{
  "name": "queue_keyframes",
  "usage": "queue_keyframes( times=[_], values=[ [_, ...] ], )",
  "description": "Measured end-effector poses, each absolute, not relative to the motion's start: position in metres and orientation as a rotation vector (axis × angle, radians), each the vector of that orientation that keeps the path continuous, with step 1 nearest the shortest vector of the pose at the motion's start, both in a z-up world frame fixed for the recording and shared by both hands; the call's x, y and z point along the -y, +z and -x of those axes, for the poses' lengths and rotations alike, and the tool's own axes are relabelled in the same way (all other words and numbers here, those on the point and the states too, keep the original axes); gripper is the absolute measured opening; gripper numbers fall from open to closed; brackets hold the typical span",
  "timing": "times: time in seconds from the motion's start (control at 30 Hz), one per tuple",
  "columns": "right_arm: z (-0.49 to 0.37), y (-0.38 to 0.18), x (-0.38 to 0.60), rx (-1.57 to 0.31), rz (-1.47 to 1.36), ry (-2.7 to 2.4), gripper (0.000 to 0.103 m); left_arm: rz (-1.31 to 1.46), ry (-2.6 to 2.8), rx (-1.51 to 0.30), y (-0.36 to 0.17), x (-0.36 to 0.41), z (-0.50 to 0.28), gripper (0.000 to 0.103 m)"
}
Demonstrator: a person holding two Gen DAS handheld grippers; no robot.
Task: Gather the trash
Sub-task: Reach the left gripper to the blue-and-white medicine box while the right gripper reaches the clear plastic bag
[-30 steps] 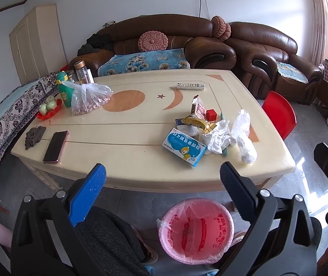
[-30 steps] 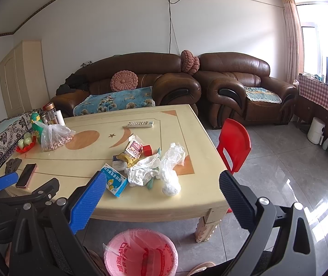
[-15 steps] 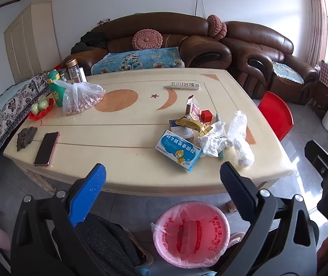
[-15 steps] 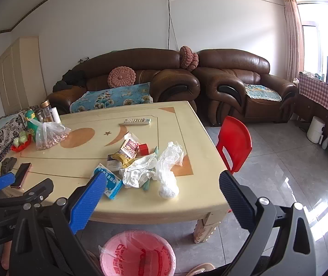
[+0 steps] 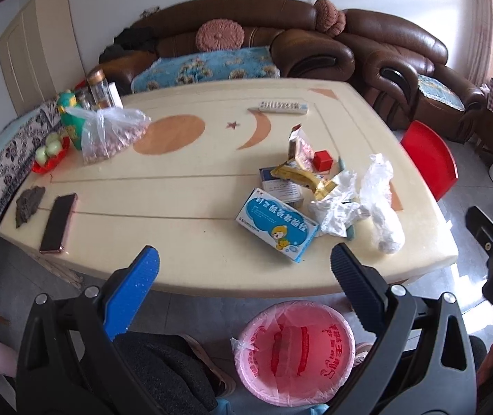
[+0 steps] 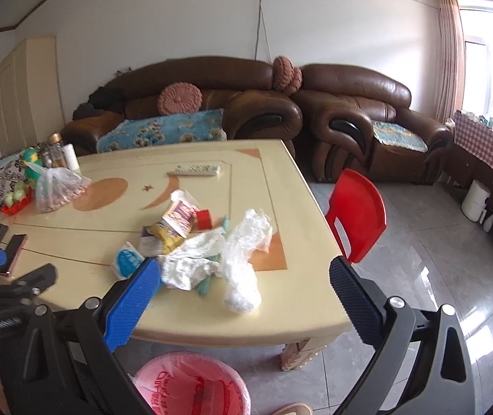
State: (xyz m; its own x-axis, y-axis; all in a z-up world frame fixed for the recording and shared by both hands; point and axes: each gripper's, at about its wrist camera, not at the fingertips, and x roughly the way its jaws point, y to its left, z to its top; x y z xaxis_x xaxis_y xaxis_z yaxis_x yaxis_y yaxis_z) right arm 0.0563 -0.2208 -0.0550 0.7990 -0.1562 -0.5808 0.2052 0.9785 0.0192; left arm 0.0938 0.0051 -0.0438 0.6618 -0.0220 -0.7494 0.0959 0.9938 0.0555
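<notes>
Plainly, risks first, then poses.

Tabletop: the trash sits in one pile toward the near right corner; phone and grey cloth lie at the near left edge, bag of nuts toward the far left edge, and remote by the far edge. Any could be swept up by mistake.

Pink bin: on the floor below the near edge; a drop from the tabletop could miss its rim.

Clear plastic wrap: limp and long, likely to slip or trail from a pinch.

Blue medicine box: flat and wide, touching the crumpled tissue; a grab may drag both.

Small red box: behind the pile, easily knocked.

Left gripper: jaws spread wide, nothing held, hovering off the near edge, aimed at the pile.

Right gripper: likewise wide apart and empty, short of the near right corner.
</notes>
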Motion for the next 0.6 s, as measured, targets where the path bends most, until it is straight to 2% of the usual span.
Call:
queue_keyframes(
  times=[0.37, 0.6],
  values=[
    [-0.134, -0.092, 0.248, -0.724, -0.074, -0.149, 0.096, 0.034, -0.04, -1.012, -0.089, -0.021, -0.167, 0.097],
    [-0.185, -0.108, 0.263, -0.769, -0.177, -0.043, 0.096, 0.151, -0.002, -1.151, -0.124, -0.014, -0.204, 0.097]
  ],
)
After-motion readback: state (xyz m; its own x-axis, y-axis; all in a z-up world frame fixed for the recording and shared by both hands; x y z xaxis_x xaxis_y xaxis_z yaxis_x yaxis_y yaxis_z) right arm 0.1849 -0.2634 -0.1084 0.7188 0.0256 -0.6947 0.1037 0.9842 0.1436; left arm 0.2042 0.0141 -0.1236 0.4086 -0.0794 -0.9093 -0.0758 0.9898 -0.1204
